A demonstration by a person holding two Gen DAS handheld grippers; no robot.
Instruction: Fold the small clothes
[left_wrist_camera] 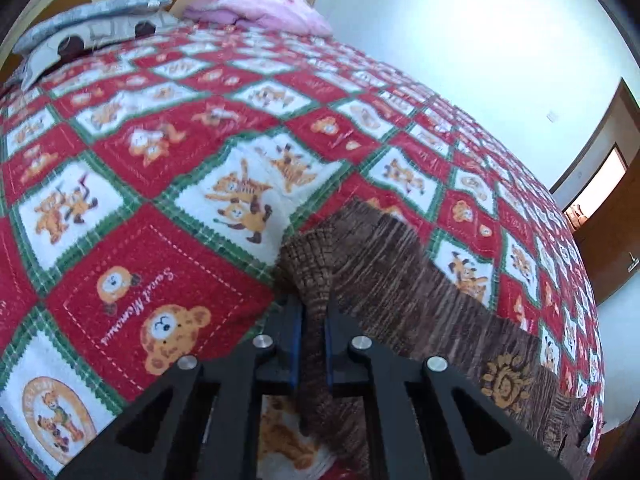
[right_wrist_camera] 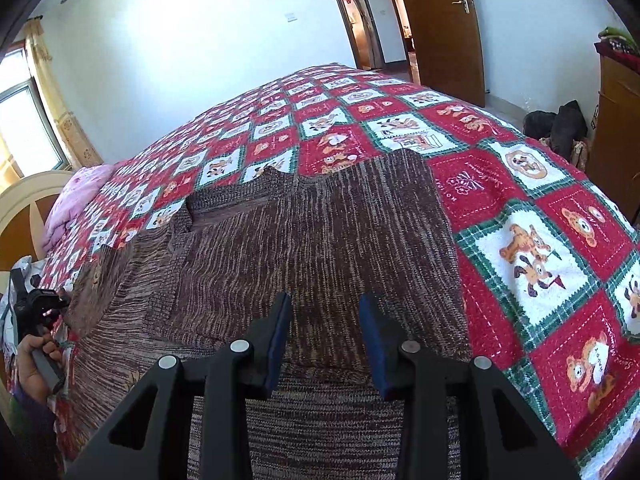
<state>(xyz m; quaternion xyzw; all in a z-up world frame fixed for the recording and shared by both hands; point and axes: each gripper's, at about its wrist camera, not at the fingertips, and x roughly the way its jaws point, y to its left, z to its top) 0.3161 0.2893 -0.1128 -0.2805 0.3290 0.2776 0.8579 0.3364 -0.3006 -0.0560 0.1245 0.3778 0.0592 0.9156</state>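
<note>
A brown knit sweater (right_wrist_camera: 320, 232) lies spread flat on the bed, neck toward the far side. In the left wrist view one ribbed sleeve cuff (left_wrist_camera: 310, 256) runs back between the blue pads, and my left gripper (left_wrist_camera: 313, 308) is shut on it. The sweater body (left_wrist_camera: 400, 280) stretches away to the right, with an orange sun motif (left_wrist_camera: 506, 380). My right gripper (right_wrist_camera: 325, 304) hangs over the sweater's near hem. Its jaws are open, with knit fabric showing in the gap and neither pad visibly pressing on it. A person's hand (right_wrist_camera: 32, 354) shows at the far left edge.
The bed is covered by a red, white and green checked bedspread (left_wrist_camera: 140, 260) with bear prints. Grey pillows (left_wrist_camera: 92, 12) and a pink quilt (left_wrist_camera: 260, 12) lie at the headboard. A wooden door (right_wrist_camera: 436, 20), dark bags (right_wrist_camera: 556, 124) and a cabinet (right_wrist_camera: 616, 120) stand beyond the bed.
</note>
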